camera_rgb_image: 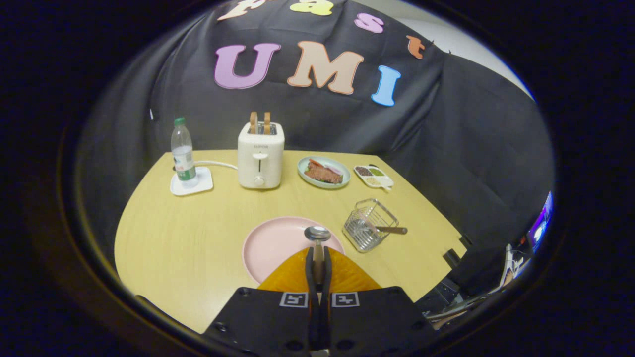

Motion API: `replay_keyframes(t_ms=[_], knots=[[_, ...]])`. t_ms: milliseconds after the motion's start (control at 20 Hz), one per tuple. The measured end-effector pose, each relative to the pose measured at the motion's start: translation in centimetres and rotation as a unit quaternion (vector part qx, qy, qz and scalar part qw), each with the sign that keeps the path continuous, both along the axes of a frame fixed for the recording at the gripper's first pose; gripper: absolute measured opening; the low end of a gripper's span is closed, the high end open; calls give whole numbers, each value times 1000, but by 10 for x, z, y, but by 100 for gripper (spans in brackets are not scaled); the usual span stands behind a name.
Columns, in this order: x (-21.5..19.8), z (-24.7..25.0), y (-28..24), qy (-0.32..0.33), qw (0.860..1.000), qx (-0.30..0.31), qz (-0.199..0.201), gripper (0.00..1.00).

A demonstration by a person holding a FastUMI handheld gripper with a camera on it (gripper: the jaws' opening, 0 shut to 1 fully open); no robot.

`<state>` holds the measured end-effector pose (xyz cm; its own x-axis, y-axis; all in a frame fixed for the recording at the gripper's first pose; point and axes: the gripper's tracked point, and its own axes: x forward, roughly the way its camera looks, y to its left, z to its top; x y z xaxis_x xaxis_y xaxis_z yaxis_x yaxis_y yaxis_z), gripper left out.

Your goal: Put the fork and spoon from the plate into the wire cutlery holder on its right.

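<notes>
My gripper (317, 258) is shut on the handle of a spoon (317, 233), whose metal bowl sticks out just ahead of the fingertips. The spoon hangs above the near right part of a round pink plate (278, 245) on the wooden table. To the right of the plate stands the wire cutlery holder (369, 224), tilted a little. A utensil with a wooden handle (391, 229) rests in the holder, its handle poking out over the right rim.
Beyond the plate stand a white toaster (261, 154) with two slices, a water bottle (183, 151) on a white coaster, a green plate of food (323, 172) and a small divided dish (373, 176). The table's right edge (446, 233) runs close behind the holder.
</notes>
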<state>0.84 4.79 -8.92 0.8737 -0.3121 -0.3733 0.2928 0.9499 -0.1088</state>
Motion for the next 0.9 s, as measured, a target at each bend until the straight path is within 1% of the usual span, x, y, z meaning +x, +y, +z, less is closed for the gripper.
replay_keyframes(t_ms=[250,450,650,900], knots=[[16,46,-45,-5,1000,1,-20,3],[32,57,-87,-5,999,21,-45,3],[44,45,-124,9,996,44,-72,3],[59,14,-144,46,993,69,-81,3]])
